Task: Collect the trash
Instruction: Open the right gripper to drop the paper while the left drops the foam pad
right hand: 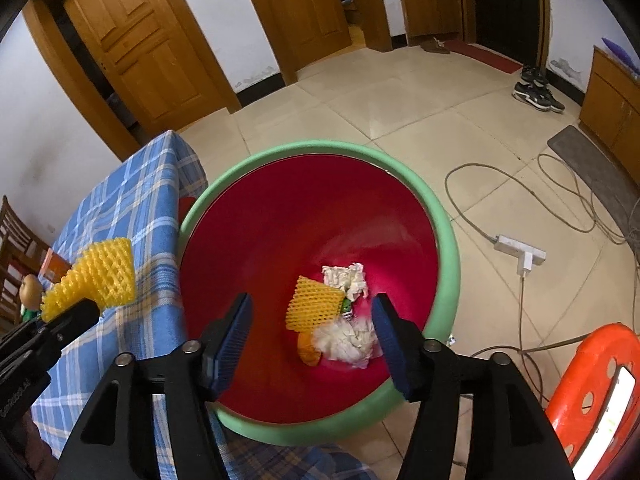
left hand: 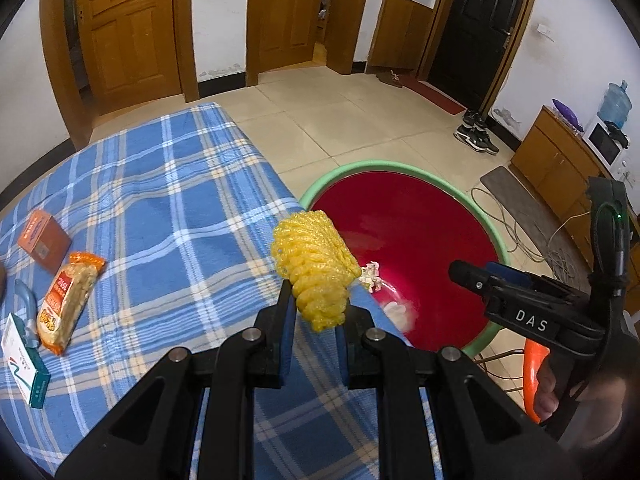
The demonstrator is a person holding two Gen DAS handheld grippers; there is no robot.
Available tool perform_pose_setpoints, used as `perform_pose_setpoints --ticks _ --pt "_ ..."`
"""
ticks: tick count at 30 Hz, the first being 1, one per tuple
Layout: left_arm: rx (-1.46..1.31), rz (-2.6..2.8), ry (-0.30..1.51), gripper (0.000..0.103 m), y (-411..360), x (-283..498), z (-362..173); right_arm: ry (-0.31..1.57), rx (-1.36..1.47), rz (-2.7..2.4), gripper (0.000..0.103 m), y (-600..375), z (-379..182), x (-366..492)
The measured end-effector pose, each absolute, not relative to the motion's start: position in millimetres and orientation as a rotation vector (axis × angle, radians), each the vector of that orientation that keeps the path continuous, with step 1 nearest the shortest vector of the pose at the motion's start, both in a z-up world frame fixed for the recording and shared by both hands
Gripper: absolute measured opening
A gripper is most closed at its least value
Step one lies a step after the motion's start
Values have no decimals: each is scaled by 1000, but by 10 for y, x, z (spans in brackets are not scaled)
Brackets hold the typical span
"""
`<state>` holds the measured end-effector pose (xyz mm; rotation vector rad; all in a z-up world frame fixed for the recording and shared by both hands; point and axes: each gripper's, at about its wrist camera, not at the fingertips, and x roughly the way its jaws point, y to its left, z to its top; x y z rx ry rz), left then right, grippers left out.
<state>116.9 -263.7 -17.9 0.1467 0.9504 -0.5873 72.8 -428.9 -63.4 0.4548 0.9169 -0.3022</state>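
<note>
A: The left gripper point(left hand: 316, 312) is clenched on a yellow foam net point(left hand: 314, 270), which stands up from the fingertips and tilts toward one o'clock in the left wrist view. Where is the bin?

B: At about two o'clock from those jaws. The red bin point(left hand: 352, 168) with its green rim sits on the floor just beside the table point(left hand: 160, 200). The net hangs over the table's edge, not yet over the bin's mouth.

A: And the right gripper point(right hand: 312, 340)?

B: Released, jaws standing wide with nothing between the pads. It hangs directly over the bin, and through the gap you see what lies at the bottom: a second yellow net point(right hand: 314, 306) and crumpled paper point(right hand: 346, 276).

A: So the left hand is the one with work to do.

B: By my reading, yes. The net's long axis runs up and away from the jaws toward the bin, so a short carry toward two o'clock should put it over the mouth before letting go.

A: Anything left on the table?

B: At nine o'clock of the left view: a snack packet point(left hand: 68, 300), a brown box point(left hand: 44, 238) and a white-and-green box point(left hand: 26, 362).
</note>
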Motion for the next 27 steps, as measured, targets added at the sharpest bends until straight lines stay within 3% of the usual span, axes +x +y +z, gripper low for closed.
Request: perform_pose_setpoints --ticks 18,23,27 --pt "188 -631 957 20 -2945 1263 -201 880 447 -338 65 -4327 -425 504" --pt "190 -617 942 43 -2975 1262 -154 868 451 -339 65 -4322 -383 471" --pt "189 -603 939 47 -2946 1263 -133 859 448 -332 65 -4288 -344 460"
